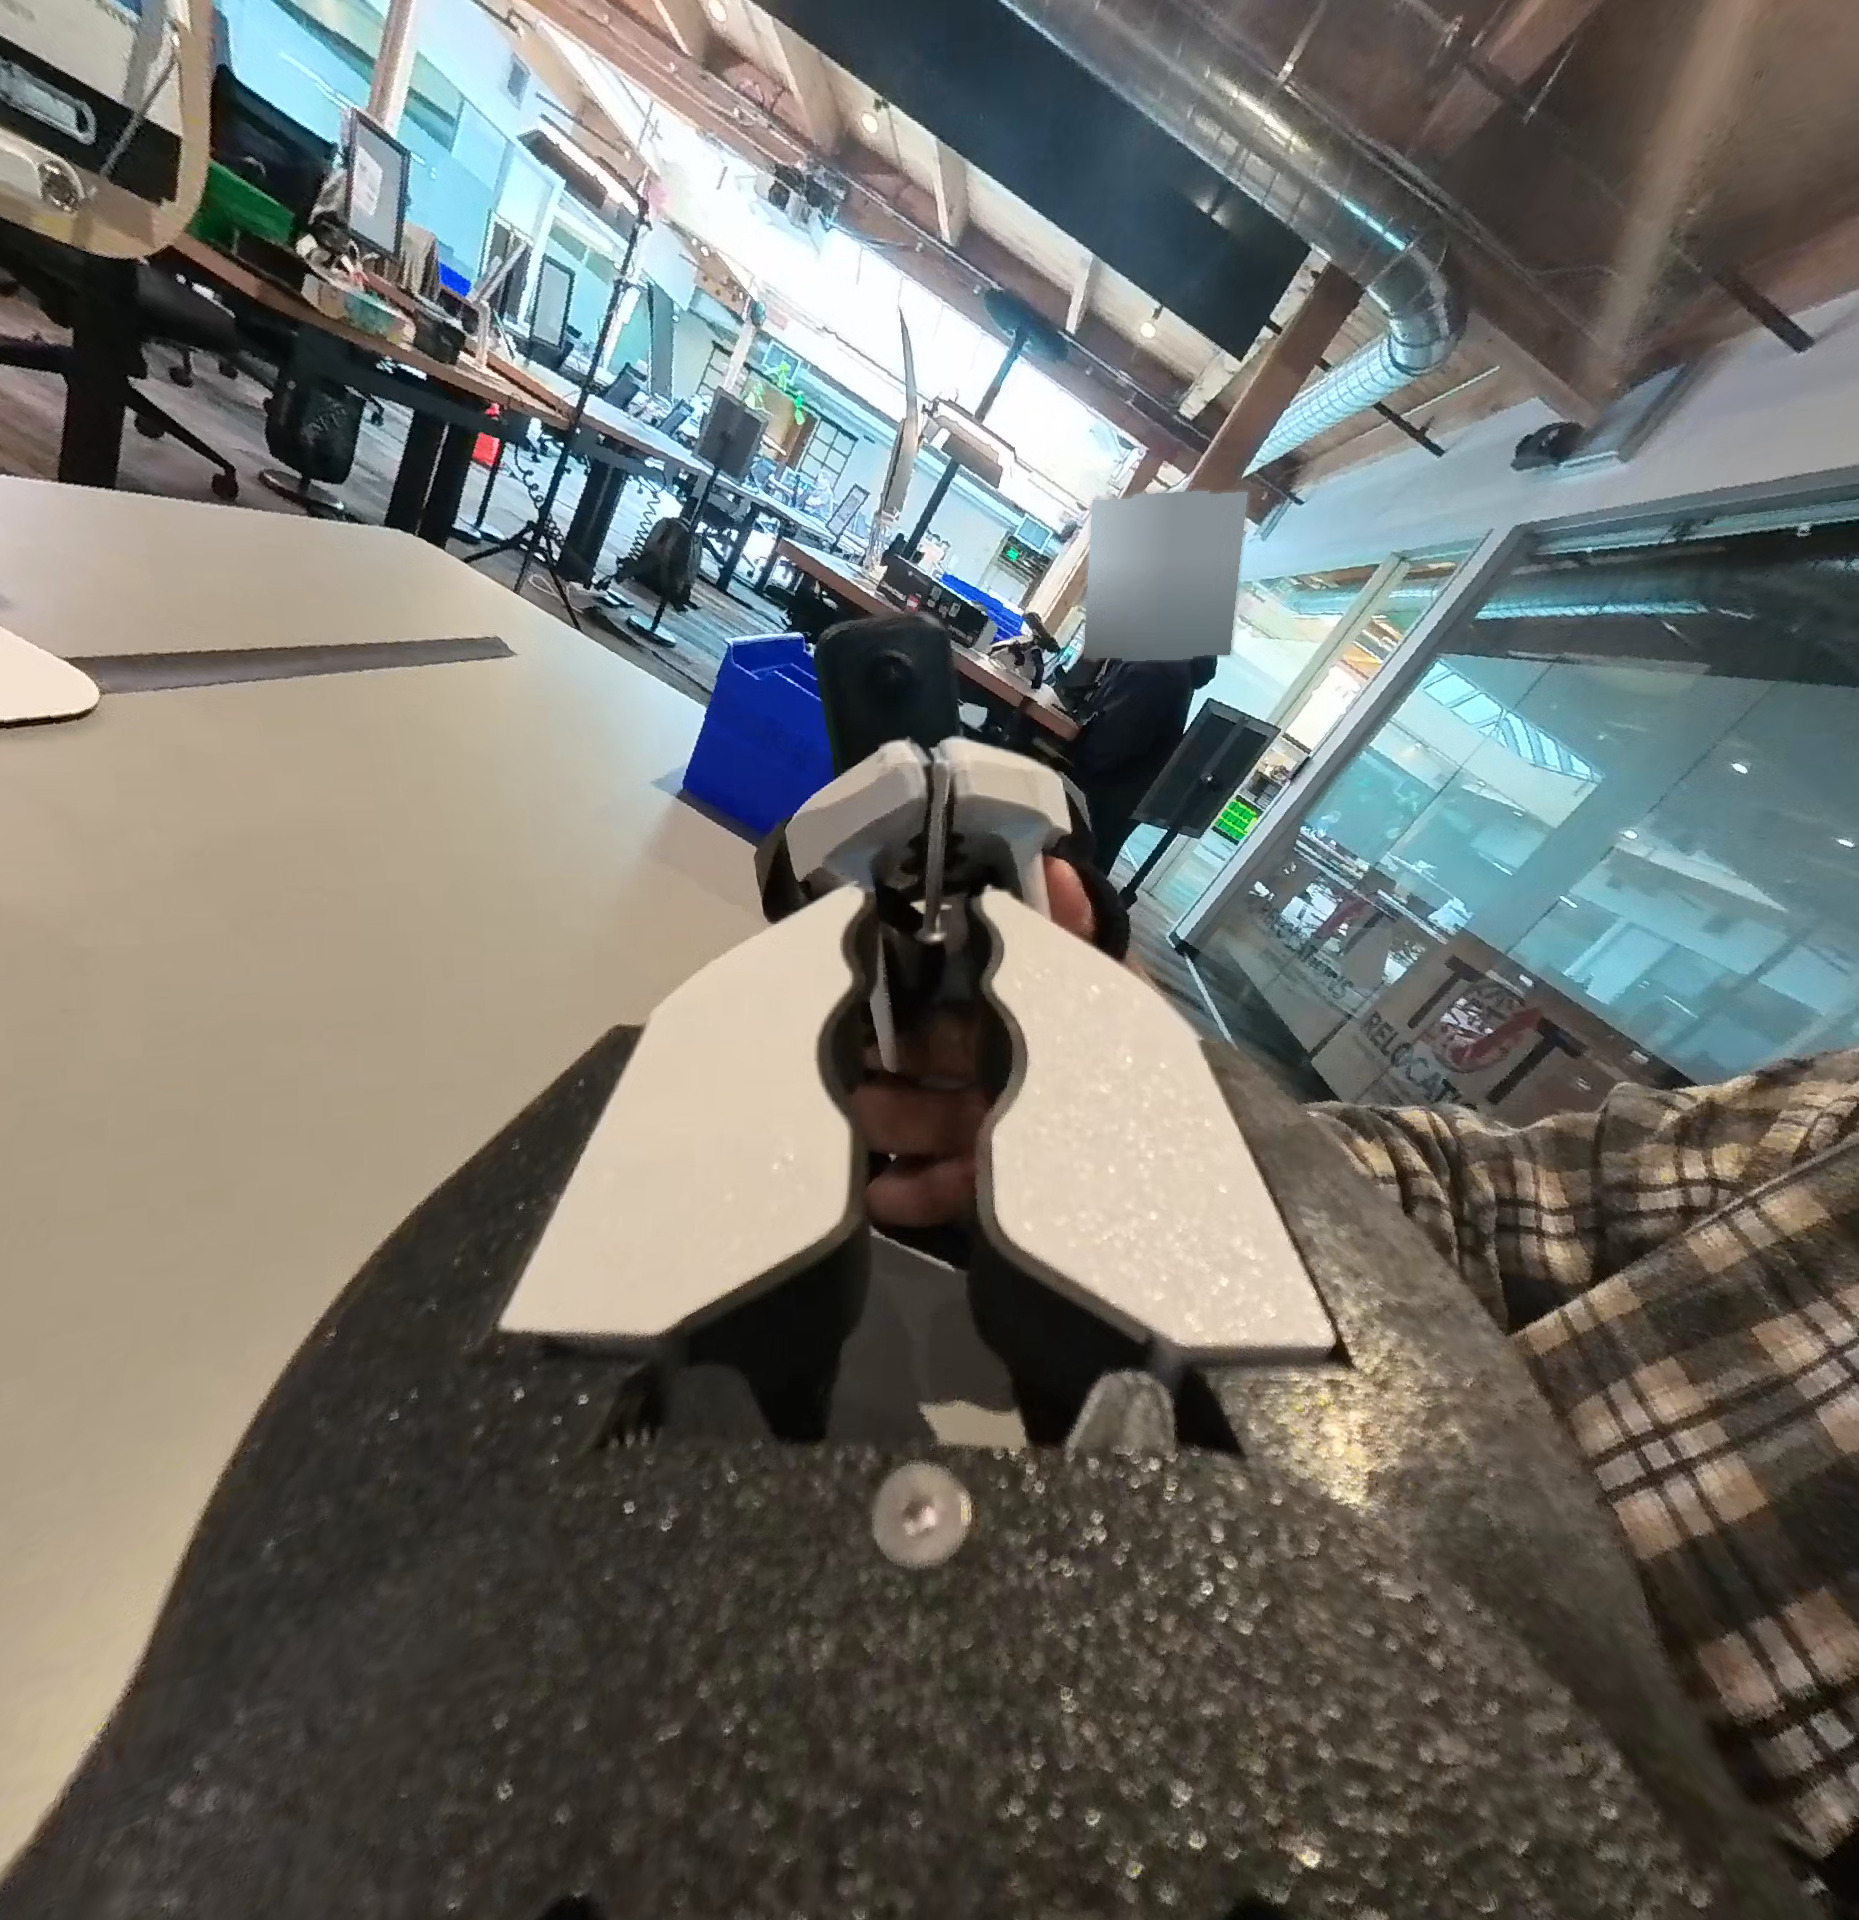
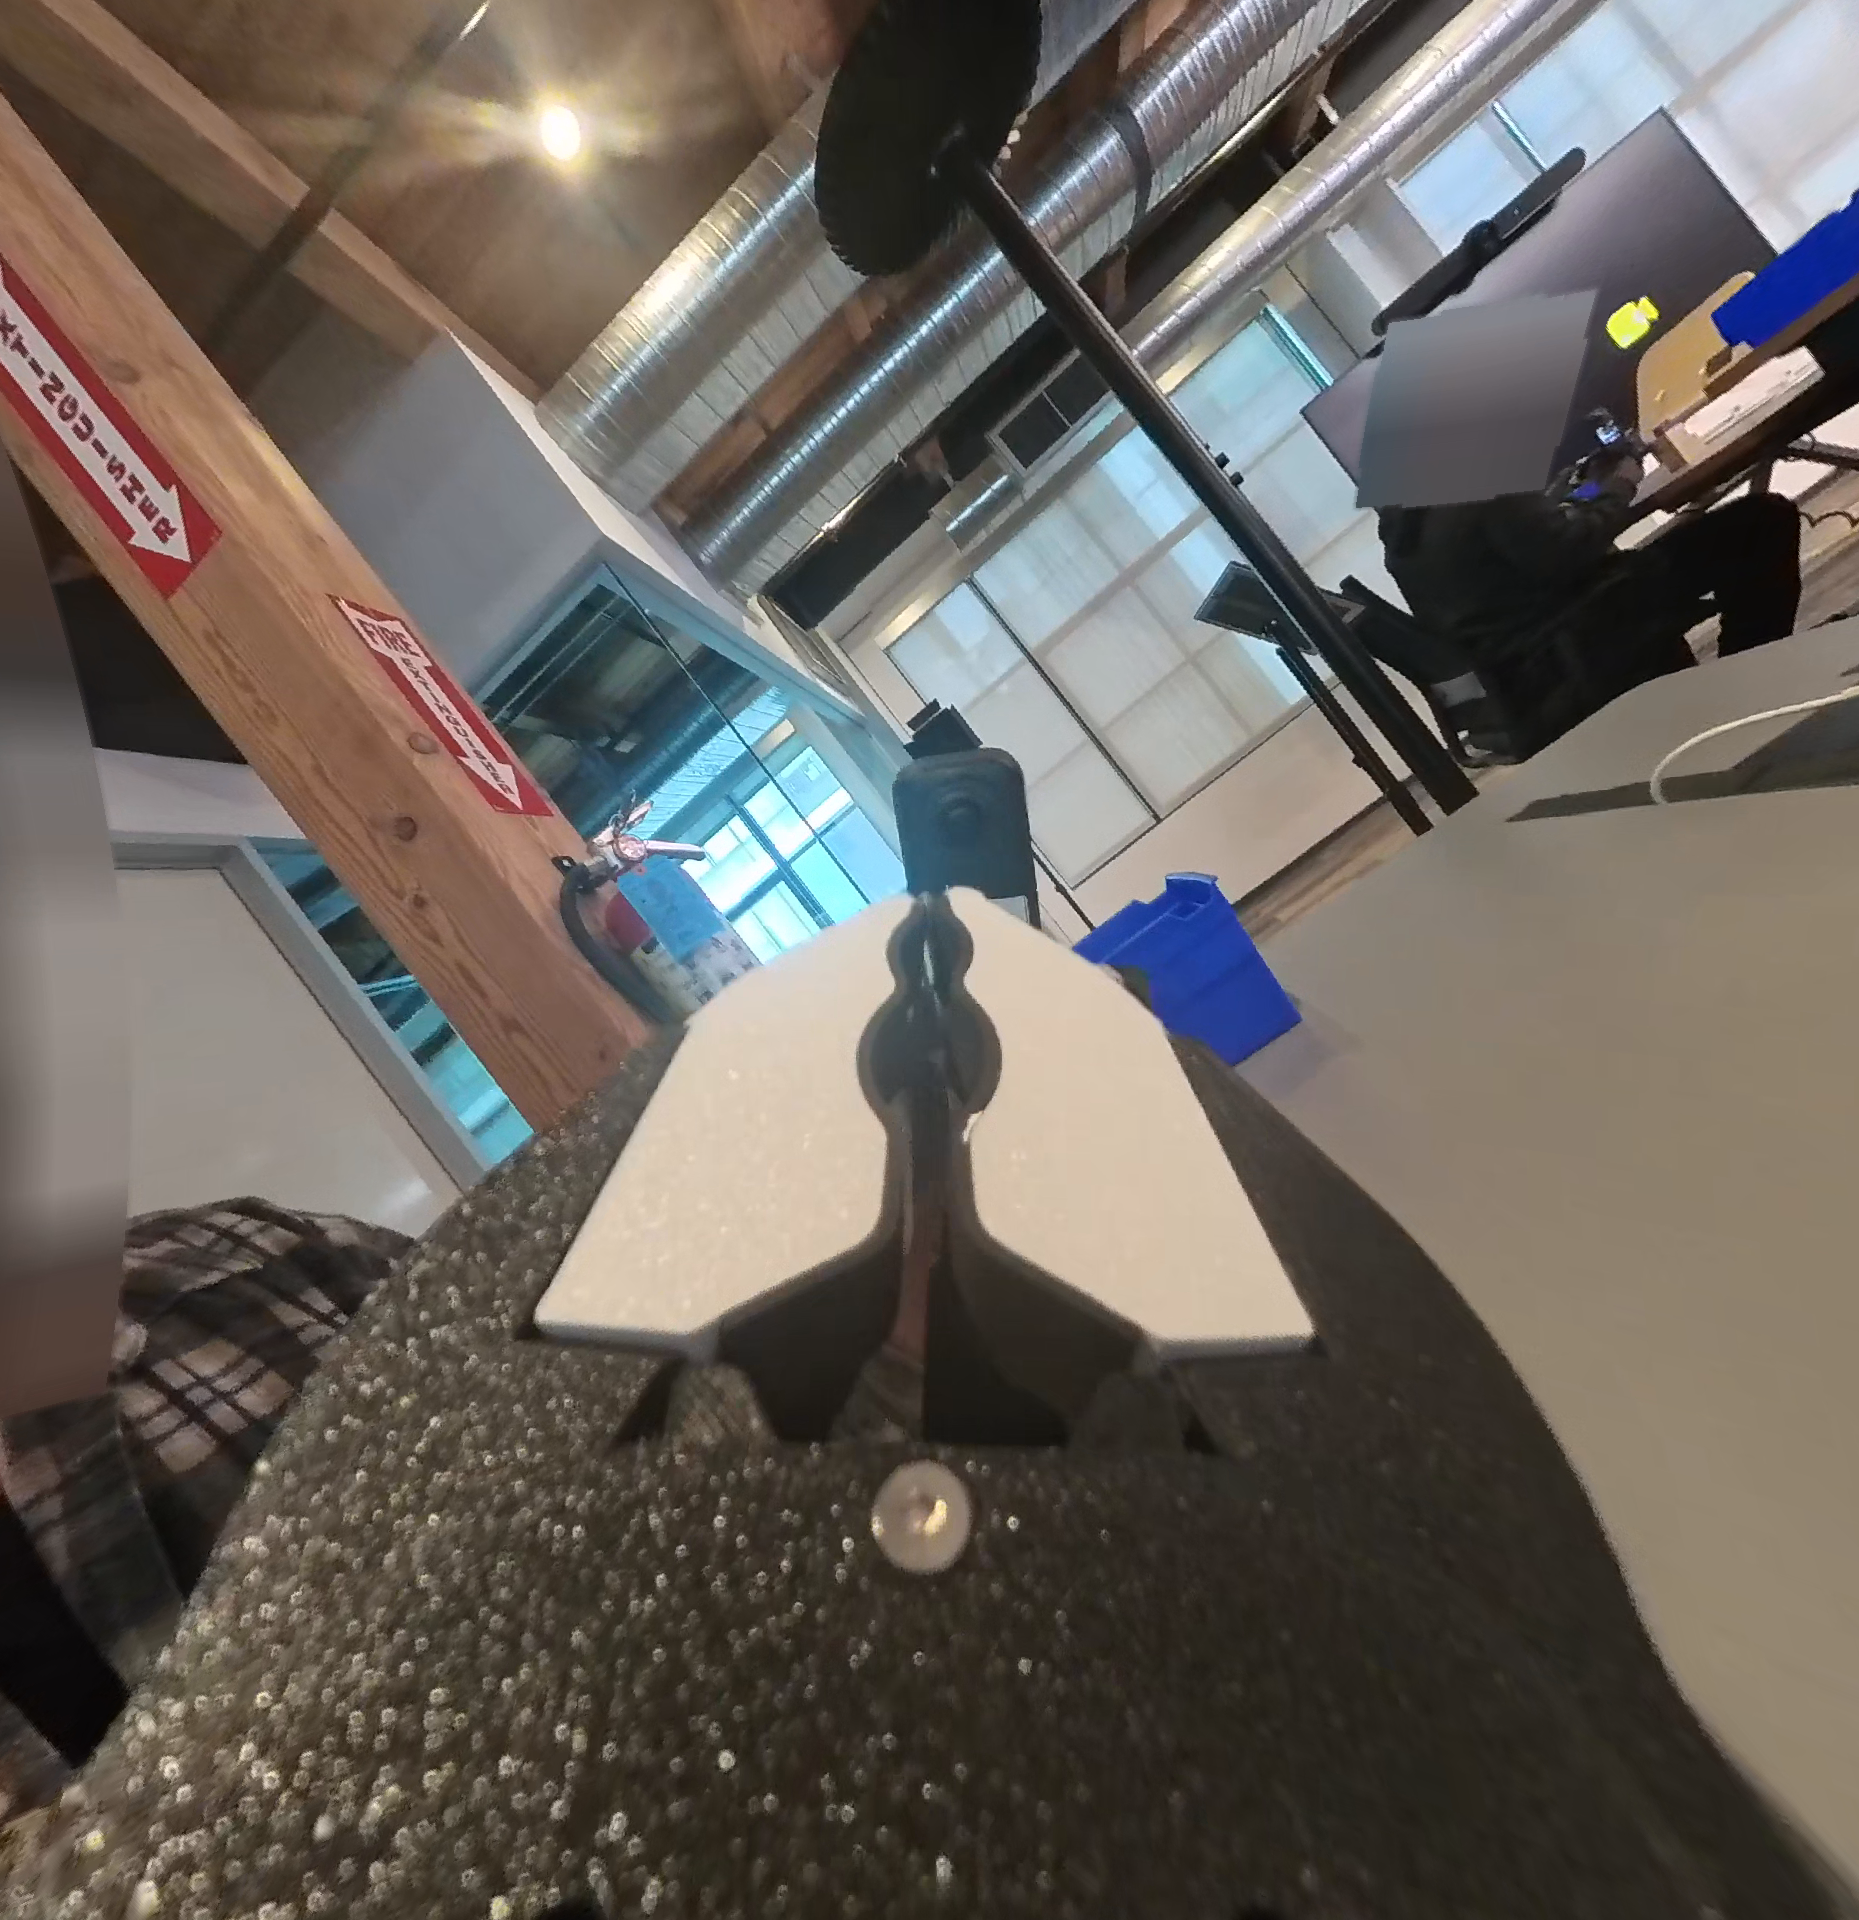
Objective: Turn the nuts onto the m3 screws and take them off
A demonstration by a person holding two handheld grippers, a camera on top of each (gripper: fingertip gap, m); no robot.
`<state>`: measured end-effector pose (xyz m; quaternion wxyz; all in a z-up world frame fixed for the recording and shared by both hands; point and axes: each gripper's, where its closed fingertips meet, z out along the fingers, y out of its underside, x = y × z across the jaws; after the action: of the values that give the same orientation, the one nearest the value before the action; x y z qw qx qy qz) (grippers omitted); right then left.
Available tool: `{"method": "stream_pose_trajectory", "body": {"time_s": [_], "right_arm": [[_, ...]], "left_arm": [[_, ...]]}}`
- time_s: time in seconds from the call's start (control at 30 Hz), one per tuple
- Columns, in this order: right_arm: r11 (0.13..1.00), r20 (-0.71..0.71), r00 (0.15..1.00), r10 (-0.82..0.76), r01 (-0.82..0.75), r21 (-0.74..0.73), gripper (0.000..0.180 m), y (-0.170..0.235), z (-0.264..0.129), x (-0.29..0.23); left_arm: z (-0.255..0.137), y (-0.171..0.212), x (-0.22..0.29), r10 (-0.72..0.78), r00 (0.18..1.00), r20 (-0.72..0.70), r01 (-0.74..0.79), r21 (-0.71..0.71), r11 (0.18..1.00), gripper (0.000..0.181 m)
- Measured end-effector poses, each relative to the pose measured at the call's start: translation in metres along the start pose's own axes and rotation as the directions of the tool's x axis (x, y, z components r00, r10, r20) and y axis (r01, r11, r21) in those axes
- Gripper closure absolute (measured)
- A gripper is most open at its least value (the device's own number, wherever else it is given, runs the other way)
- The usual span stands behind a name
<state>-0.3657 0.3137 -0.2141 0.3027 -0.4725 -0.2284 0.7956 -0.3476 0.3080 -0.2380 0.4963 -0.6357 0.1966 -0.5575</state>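
Note:
In the left wrist view, my left gripper (image 1: 920,920) has its grey fingers (image 1: 696,1143) a narrow gap apart. The right gripper (image 1: 933,764) faces it from just beyond, shut on a thin silver screw (image 1: 937,852). The screw points toward me, and its small round end sits in the gap between my left fingertips. I cannot make out a nut, or tell whether the left jaws press on anything. In the right wrist view, the right gripper (image 2: 930,914) has its fingers closed together. The screw and most of the left gripper are hidden behind them.
Both grippers hover over a pale grey table (image 1: 333,935) (image 2: 1579,1039). A blue bin (image 1: 759,717) (image 2: 1195,966) stands at its far edge. A plaid sleeve (image 1: 1631,1299) is on the right. A wooden post (image 2: 281,623) and a fire extinguisher (image 2: 603,925) stand beyond. A person sits at a far desk (image 2: 1527,582). The tips of both grippers are at nearly the same place.

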Motion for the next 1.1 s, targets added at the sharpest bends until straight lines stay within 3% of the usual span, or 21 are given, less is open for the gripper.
{"method": "stream_pose_trajectory", "body": {"time_s": [0.77,1.1], "right_arm": [[1.000,0.047,0.999,0.006,-0.005,-0.010,0.179,0.006,0.004,-0.008],[0.981,-0.008,0.987,-0.158,0.156,-0.116,0.178,0.001,-0.003,-0.012]], "left_arm": [[0.000,0.001,0.010,0.113,0.994,0.008,-0.112,-0.034,0.993,0.179],[-0.005,0.009,0.011,0.165,0.986,0.029,-0.163,-0.080,0.983,0.179]]}}
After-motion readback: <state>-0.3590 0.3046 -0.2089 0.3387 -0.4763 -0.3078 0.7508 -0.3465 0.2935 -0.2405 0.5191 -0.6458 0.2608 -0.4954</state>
